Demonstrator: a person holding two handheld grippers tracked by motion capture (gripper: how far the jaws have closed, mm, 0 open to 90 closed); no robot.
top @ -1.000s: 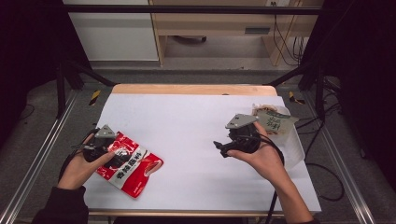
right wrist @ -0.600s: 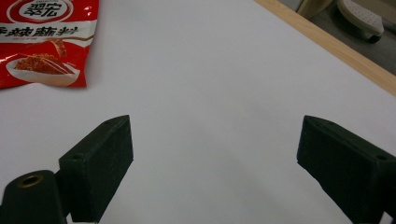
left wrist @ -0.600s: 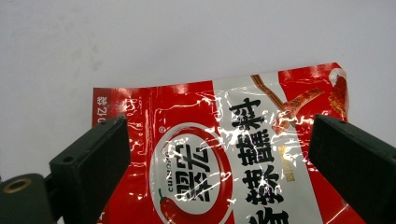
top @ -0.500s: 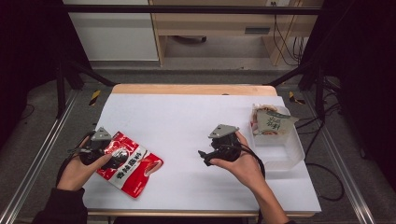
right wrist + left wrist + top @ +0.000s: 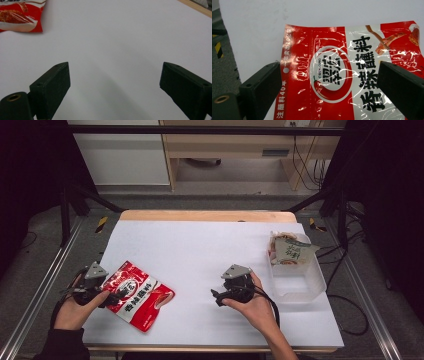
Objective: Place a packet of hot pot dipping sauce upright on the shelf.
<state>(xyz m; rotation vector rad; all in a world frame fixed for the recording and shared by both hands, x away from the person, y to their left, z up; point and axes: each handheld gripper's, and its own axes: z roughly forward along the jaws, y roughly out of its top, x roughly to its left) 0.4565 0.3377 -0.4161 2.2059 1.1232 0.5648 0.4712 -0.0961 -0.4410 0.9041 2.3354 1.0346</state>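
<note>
A red and white seasoning packet (image 5: pixel 137 295) lies flat at the front left of the white table. My left gripper (image 5: pixel 116 296) rests at the packet's left end, open, its jaws spread over the packet (image 5: pixel 332 82) without closing on it. My right gripper (image 5: pixel 216 297) is held low over the bare middle of the table, open with nothing between its jaws. In the right gripper view (image 5: pixel 113 85) the red packet's corner (image 5: pixel 18 17) lies far off at the upper left. A green and white packet (image 5: pixel 290 251) leans in a clear plastic bin (image 5: pixel 300 287) at the right.
The white sheet (image 5: pixel 210 250) covers the table, with a wooden edge (image 5: pixel 205 215) at the back. Metal frame rails (image 5: pixel 35 295) run along both sides. Cables (image 5: pixel 350 315) lie on the floor at the right.
My right gripper has moved left and toward the front, away from the clear bin to the table's middle. The left gripper has shifted slightly left at the red packet.
</note>
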